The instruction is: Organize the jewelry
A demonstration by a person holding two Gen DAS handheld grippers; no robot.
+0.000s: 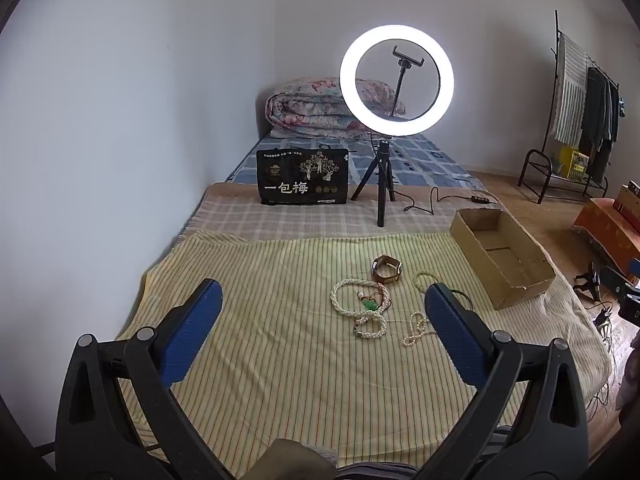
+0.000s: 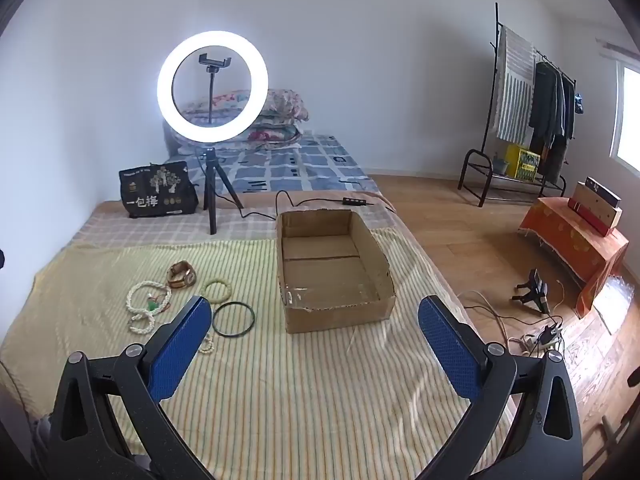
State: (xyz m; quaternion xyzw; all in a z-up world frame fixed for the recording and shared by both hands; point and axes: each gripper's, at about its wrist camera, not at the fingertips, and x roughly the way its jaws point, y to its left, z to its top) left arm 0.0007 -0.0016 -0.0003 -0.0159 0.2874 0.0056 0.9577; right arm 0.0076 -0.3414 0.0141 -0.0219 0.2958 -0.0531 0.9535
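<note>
Jewelry lies on a striped cloth [image 1: 280, 340] on the bed: a gold watch [image 1: 386, 269] [image 2: 181, 274], a long pearl necklace [image 1: 360, 308] [image 2: 141, 307] with a green pendant [image 1: 370, 303] [image 2: 152, 304], a small pearl bracelet [image 1: 415, 329], a pale bead bracelet [image 2: 218, 290] and a dark bangle [image 2: 233, 319]. An empty open cardboard box [image 1: 502, 256] [image 2: 330, 270] stands to their right. My left gripper [image 1: 322, 300] is open and empty above the cloth, short of the jewelry. My right gripper [image 2: 314, 316] is open and empty in front of the box.
A lit ring light on a tripod [image 1: 396, 76] [image 2: 212, 84] and a black printed bag [image 1: 302, 176] [image 2: 158, 189] stand behind the cloth. A folded quilt [image 1: 312, 110] lies at the bed's far end. A clothes rack [image 2: 528, 112], orange-covered box [image 2: 572, 240] and cables [image 2: 536, 332] are at the right.
</note>
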